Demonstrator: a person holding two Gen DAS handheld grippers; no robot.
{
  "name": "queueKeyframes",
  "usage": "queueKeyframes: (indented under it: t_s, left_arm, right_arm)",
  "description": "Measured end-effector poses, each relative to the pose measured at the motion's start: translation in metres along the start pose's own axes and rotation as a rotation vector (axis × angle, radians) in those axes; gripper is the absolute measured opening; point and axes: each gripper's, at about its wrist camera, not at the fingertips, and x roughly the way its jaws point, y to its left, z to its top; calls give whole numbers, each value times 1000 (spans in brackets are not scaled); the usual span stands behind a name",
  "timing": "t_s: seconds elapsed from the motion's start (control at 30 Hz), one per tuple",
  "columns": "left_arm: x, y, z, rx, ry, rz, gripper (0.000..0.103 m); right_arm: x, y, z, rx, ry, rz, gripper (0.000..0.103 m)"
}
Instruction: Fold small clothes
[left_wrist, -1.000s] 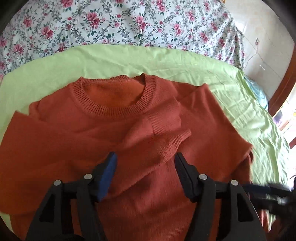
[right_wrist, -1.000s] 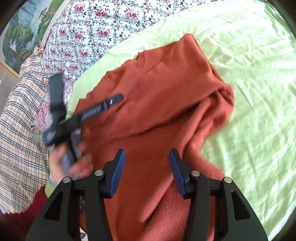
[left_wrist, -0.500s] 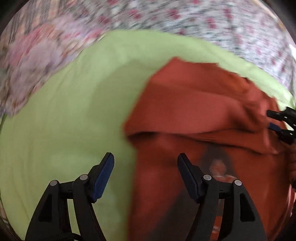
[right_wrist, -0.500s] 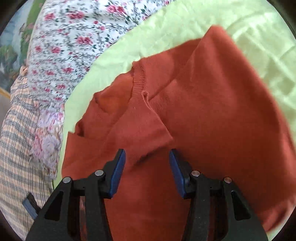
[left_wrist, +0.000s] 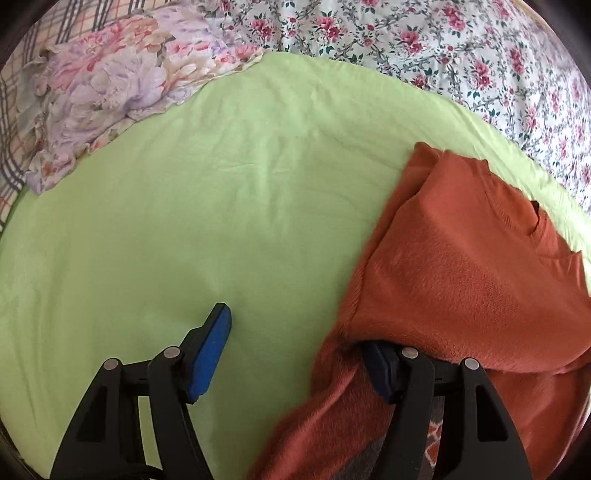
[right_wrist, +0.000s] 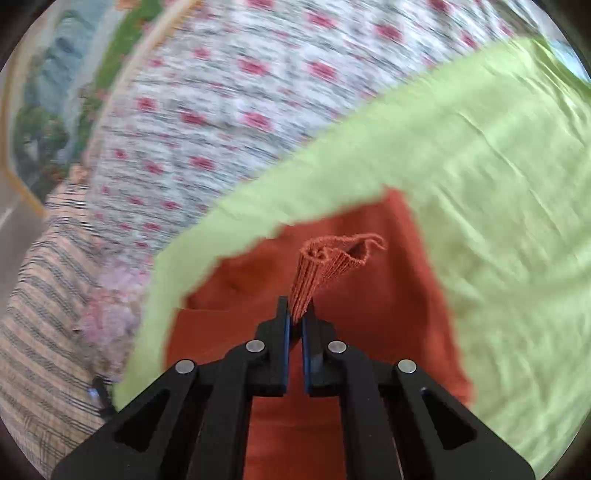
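A rust-orange knitted sweater (left_wrist: 461, 280) lies on a light green sheet (left_wrist: 221, 206), at the right of the left wrist view. My left gripper (left_wrist: 295, 350) is open; its right finger is tucked under the sweater's left edge, its left finger over bare sheet. In the right wrist view the sweater (right_wrist: 369, 314) lies below, and my right gripper (right_wrist: 295, 314) is shut on its ribbed edge (right_wrist: 325, 266), which sticks up between the pads.
A floral bedspread (left_wrist: 443, 44) lies beyond the sheet. A pale purple flowered pillow (left_wrist: 110, 92) and a plaid cloth (right_wrist: 44, 332) lie at the left. A framed picture (right_wrist: 55, 110) stands at the far left.
My left gripper swung left to the sweater's edge and slid a finger under it. My right gripper closed on the ribbed edge and lifted it.
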Motion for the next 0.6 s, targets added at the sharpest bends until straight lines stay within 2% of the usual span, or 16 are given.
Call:
queueKeyframes:
  t_s: [0.1,0.17,0.2,0.23,0.27,0.3,0.33,0.37,0.4,0.43,0.5,0.6]
  left_arm:
    - [0,-1,-6,7,3,0,67]
    - [-2,1,-9,7,-7,-10,67]
    - [-3,3,-11,-2,-10,-21,67]
    - [-1,4,-11,-11,-13,-30,67]
    - [-1,6,-11,-19,-17,-35,67]
    - [-1,7,-12,-24,-22,-38,67]
    - [-2,8,-13,-32,-31,-41,67]
    - [-2,8,-14,-36,-35,-43,67]
    - [-3,9,-14,-43,-40,-46,67]
    - [-4,11,-15,-54,-46,-53,68]
    - [-5,16,-16,-81,-53,-75,68]
    - [-5,23,-17,-111,-57,-107,68]
  right_arm:
    - [28,-23,-20,-15,122,-127,6]
    - [17,-22,-23,-7,95,-150,9]
    - [5,-12,-22,-35,63,-208,15]
    - [-6,1,-22,-76,22,-223,24]
    - [-15,16,-21,-121,-14,-199,29]
    - [-19,27,-21,-152,-29,-168,44]
    - [-20,46,-18,-205,-33,-87,59]
    - [-14,58,-16,-226,-8,-10,64]
    - [1,72,-12,-229,51,119,69]
    - [19,82,-10,-217,106,210,69]
    - [56,105,-11,-245,201,304,69]
    - [132,158,-8,-332,372,332,69]
